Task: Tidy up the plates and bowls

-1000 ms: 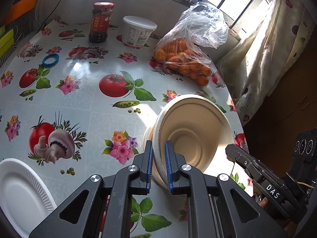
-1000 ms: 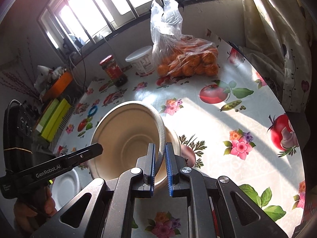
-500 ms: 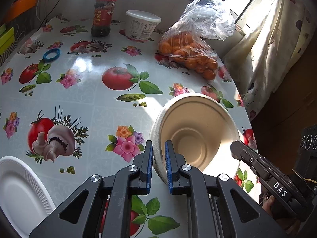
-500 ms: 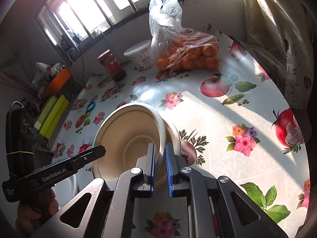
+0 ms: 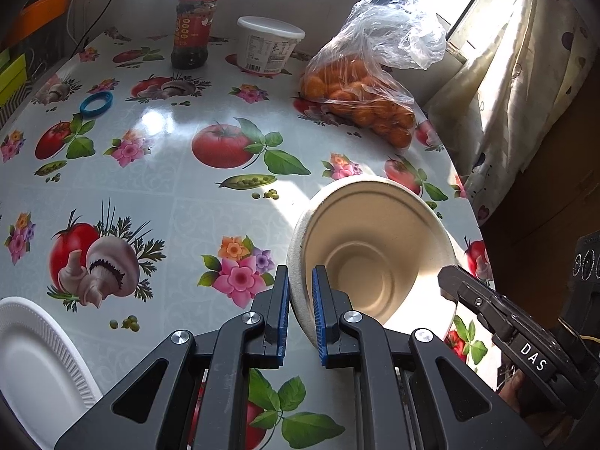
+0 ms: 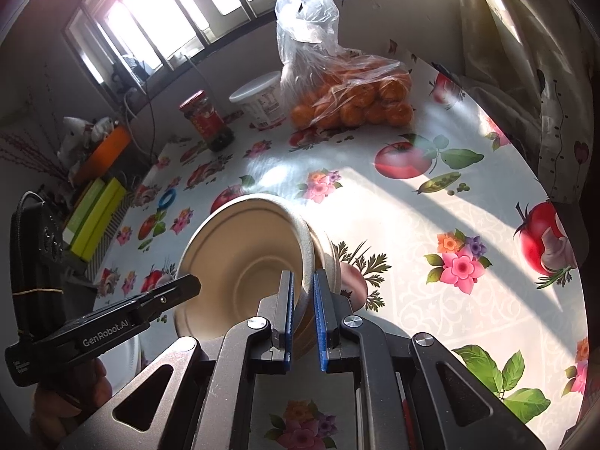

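You have each hand-held gripper, left point(image 5: 300, 315) and right point(image 6: 302, 315), clamped on opposite rims of the tilted bowl point(image 5: 375, 247), the white plate point(image 5: 33, 367) lying nearer your left.

The left gripper point(image 5: 300, 313) points toward 12 o'clock, its blue-padded jaws nearly closed and clamped on a thin rim. The right gripper point(image 6: 302, 317) does likewise. In the left wrist view, the right gripper's black body enters from 4 o'clock.
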The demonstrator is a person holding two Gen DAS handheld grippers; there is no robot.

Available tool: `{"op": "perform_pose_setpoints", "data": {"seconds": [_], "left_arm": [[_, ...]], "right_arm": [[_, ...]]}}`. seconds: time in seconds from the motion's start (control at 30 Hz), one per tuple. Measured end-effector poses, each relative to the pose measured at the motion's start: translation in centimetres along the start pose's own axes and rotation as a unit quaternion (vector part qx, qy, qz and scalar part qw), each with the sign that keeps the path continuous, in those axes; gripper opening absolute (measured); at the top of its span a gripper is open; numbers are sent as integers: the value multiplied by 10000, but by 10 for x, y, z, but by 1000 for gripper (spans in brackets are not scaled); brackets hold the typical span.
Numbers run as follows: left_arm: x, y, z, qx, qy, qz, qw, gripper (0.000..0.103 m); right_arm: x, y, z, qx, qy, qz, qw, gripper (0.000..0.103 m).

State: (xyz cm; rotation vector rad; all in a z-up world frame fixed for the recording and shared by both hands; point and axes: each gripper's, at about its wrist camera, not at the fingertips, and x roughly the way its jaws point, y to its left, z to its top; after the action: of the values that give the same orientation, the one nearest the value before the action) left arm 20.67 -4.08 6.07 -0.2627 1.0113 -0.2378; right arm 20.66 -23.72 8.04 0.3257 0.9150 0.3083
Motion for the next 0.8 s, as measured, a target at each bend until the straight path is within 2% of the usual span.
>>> {"op": "perform_pose_setpoints", "data": {"seconds": [0.37,0.8], "left_arm": [[4,0,-1,45,-27,45,10000,12],[4,-2,-2,79,-40,72,9999,12]], "right_arm": [[1,-1,-1,9,15,-17,10000,11],[-2,7,-3,-215,-83,-230,9995,12]]}}
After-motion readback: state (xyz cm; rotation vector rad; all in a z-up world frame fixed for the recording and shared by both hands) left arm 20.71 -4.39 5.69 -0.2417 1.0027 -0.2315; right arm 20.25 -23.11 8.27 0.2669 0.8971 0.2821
